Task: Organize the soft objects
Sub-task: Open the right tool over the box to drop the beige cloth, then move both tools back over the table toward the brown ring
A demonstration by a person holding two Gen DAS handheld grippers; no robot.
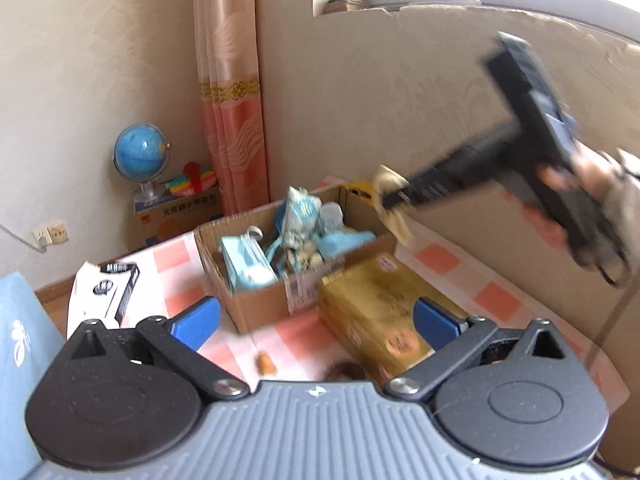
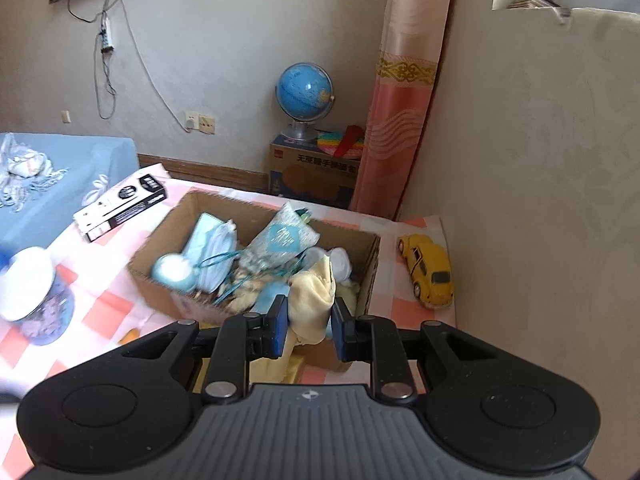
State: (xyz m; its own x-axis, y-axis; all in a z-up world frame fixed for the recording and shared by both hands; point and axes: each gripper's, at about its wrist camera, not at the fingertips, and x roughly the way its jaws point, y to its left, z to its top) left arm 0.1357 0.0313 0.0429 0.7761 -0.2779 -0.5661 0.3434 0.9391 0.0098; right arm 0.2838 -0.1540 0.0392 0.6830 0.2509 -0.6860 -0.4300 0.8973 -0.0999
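My right tongs (image 2: 306,320) are clenched on one yellow cloth (image 2: 312,300), low in the frame's centre, above the near edge of the one cardboard box (image 2: 160,258) of soft things. My left tongs (image 1: 316,320) hang spread, grasping nothing, before one gold box (image 1: 376,304).

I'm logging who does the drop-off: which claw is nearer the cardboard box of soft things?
Right. The right claw, shut on a yellow cloth, hangs just over the cardboard box at its rim. The left claw is open, back from the box.
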